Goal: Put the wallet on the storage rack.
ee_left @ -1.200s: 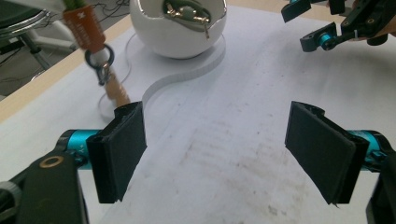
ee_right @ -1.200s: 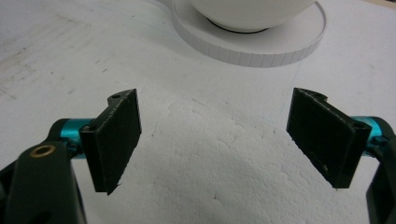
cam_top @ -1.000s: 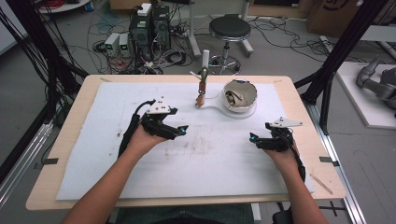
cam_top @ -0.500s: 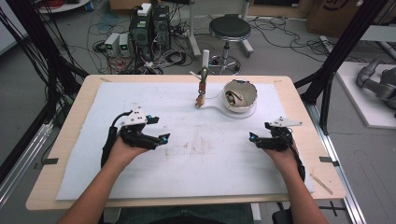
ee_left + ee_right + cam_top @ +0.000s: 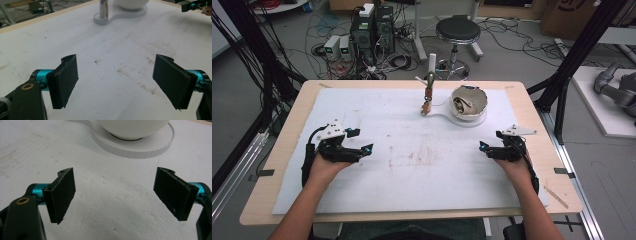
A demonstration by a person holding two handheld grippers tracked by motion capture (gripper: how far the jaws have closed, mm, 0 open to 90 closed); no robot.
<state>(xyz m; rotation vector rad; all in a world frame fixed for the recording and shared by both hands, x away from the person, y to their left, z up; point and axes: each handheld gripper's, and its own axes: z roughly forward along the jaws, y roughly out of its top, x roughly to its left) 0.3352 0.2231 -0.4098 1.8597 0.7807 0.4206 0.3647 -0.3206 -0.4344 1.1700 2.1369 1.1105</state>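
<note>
Both forearms come in from the near edge, one to each side, well apart. The left hand (image 5: 326,167) holds the left gripper (image 5: 364,149) low, pointing inward, its jaws spread wide with nothing between them. The right hand (image 5: 512,165) holds the right gripper (image 5: 482,146) likewise, jaws parted and empty, facing the left one
</note>
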